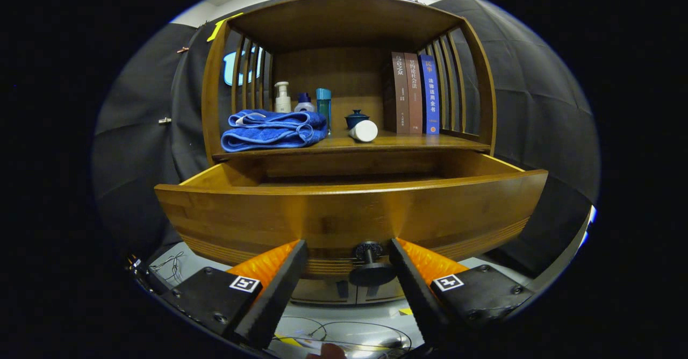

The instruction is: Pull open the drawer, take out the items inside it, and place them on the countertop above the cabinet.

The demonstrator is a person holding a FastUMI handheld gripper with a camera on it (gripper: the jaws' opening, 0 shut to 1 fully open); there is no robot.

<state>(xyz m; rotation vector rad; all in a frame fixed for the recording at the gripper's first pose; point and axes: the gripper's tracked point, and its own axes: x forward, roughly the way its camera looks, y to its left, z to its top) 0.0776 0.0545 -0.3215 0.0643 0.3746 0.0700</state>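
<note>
Gripper view: fingers [348, 251] spread wide around knob [371, 269]; drawer [349, 214] open.

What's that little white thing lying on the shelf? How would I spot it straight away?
Start at the wooden cabinet above the pulled-out drawer, well beyond the open gripper, whose fingers flank the drawer's knob without touching it. On its shelf, look between the folded blue towel and the upright books. The white cylinder lies on its side before a small dark lidded pot, unlike the standing bottles.
</note>
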